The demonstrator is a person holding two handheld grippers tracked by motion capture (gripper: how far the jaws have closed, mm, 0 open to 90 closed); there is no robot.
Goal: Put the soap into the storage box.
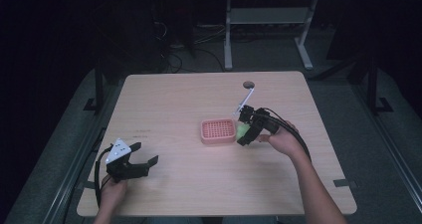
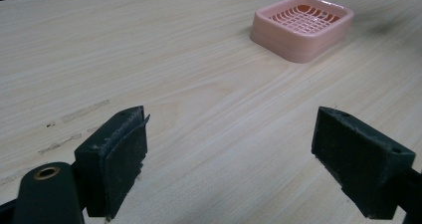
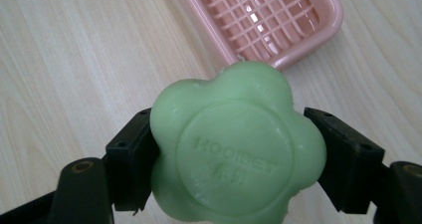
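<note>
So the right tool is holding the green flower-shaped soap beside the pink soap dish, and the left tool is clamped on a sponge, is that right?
Not quite. The left tool holds nothing: in the left gripper view its jaws stand wide apart over bare table. The rest is right: the right tool is shut on the green flower-shaped soap, beside the pink soap dish.

Black left gripper (image 1: pixel 144 153) carries a grey three-cornered plate.
</note>
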